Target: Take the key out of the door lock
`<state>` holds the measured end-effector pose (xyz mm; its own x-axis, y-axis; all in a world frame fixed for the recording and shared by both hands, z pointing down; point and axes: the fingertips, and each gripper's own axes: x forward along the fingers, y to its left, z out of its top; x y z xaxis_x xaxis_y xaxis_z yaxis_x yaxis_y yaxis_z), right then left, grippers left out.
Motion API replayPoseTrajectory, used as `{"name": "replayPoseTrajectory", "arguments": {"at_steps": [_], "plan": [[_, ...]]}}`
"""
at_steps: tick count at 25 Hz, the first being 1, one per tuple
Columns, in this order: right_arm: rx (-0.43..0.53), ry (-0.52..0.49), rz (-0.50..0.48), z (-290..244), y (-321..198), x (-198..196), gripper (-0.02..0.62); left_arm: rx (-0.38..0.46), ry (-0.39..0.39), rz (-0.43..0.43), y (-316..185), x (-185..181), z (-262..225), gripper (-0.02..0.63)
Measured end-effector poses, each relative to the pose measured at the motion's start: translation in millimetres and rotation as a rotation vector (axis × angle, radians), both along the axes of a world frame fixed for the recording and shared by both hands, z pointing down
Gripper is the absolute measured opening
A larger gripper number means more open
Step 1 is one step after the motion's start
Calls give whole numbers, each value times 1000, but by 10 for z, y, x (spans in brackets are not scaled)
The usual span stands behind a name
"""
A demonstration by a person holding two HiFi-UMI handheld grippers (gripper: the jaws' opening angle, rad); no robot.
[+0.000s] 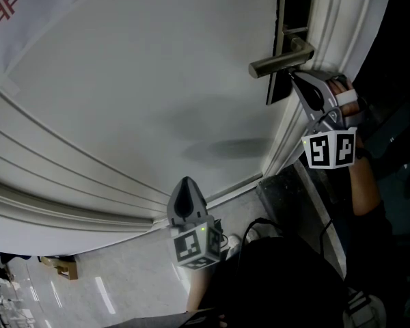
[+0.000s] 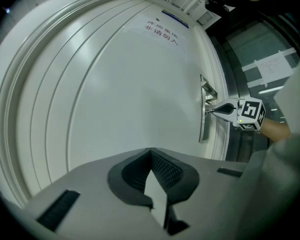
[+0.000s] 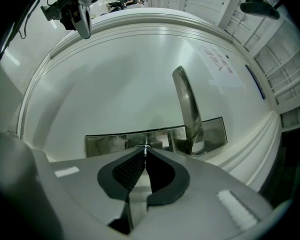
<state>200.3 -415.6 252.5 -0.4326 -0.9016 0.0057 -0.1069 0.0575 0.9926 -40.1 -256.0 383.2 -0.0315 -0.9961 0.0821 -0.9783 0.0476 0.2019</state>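
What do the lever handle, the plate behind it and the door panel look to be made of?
Lever handle: likely metal with a satin finish, going by its soft grey sheen. Lock plate: polished metal; it mirrors its surroundings. Door panel: smooth white paint with a slight gloss; the core underneath cannot be told.

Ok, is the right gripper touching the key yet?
Touching. The right gripper view shows the right gripper with its tips closed on a thin bright sliver, the key, right at the lock plate.
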Motion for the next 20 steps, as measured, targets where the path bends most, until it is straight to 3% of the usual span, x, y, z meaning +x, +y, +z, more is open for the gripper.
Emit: {"name": "replayPoseTrajectory", "arguments": {"at_steps": [9, 20], "plan": [[23, 51, -9, 9, 11, 6, 8, 1, 5, -9, -23, -14, -3, -2], [3, 36, -27, 32, 239, 160, 8, 20, -12, 35, -25, 166, -93, -2]]}}
